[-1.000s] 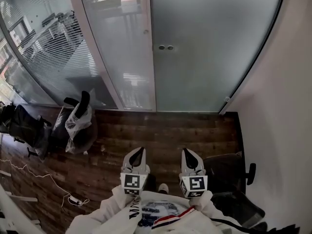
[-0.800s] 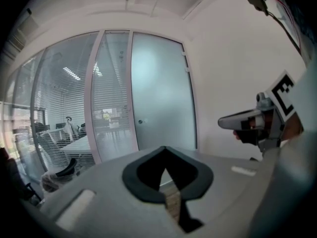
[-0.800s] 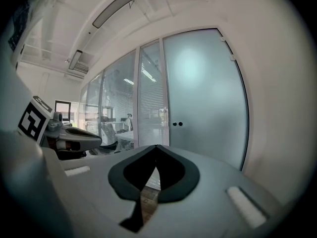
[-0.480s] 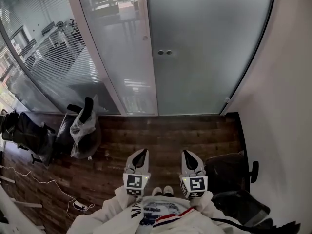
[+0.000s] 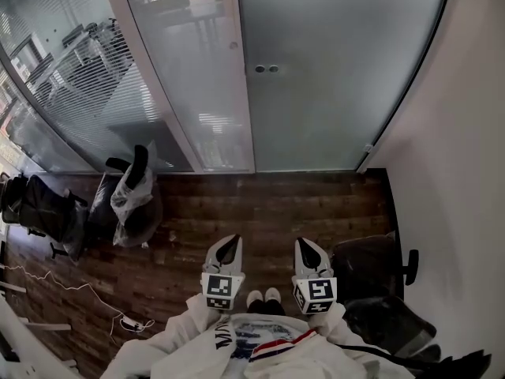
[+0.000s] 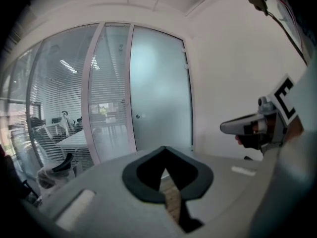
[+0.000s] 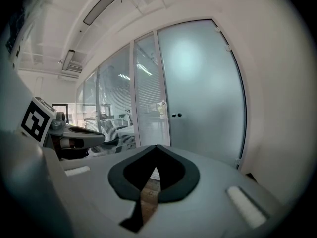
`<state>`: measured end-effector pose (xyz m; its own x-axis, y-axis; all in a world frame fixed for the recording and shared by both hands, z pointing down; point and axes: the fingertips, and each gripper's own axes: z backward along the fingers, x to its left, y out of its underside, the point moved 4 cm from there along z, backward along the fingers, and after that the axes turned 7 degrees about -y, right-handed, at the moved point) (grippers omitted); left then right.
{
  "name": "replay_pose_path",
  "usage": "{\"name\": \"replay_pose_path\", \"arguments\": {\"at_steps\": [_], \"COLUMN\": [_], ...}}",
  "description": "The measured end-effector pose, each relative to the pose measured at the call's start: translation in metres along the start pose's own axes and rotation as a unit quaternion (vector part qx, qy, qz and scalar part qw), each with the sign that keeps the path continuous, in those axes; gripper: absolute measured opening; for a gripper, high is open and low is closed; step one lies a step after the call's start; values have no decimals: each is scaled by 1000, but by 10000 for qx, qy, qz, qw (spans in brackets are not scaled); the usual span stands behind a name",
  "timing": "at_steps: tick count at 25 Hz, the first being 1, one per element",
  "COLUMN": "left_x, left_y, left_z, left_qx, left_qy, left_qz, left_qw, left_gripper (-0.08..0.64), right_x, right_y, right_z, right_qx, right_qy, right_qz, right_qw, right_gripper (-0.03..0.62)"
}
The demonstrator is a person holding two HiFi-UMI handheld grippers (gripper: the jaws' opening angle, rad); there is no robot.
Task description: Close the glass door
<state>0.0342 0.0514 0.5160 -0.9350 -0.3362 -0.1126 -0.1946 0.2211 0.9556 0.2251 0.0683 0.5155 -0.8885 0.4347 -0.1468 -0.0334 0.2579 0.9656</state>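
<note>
**Fingers (image 6: 104, 202) closed on nothing, glass door (image 5: 339, 77) looks shut**

The fingers of both the left gripper (image 5: 231, 241) and the right gripper (image 5: 303, 243) meet at their tips, with only the wooden floor (image 5: 268, 204) showing behind them. Both grippers sit close to the person's body, well apart from the door.

The frosted door appears to lie flush in its frame, its two knobs (image 5: 263, 69) just beside the fixed glass panel (image 5: 197, 77). I judge the closing done, or nearly. If the latch is in doubt, the next move calls for stepping forward and pressing a closed gripper against the glass near the knobs.

Since a second ago the door looks unchanged. The grippers have barely shifted, and the knobs show slightly higher in the head view.
</note>
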Motion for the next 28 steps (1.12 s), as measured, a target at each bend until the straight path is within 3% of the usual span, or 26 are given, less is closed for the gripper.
{"name": "replay_pose_path", "arguments": {"at_steps": [7, 28], "left_x": [2, -6], "left_y": [-15, -14], "left_z": [-2, -13], "left_qx": [-200, -121], "left_qy": [29, -29], "left_qz": [-128, -92], "left_qw": [9997, 9999], "left_gripper": [2, 2], "right_x": [-1, -17], "right_y": [-7, -2], "right_z": [-2, -10], "right_qx": [-48, 62], "right_qy": [32, -96], "right_qz": [236, 207], "right_qw": [9997, 9997], "right_gripper": [6, 6]}}
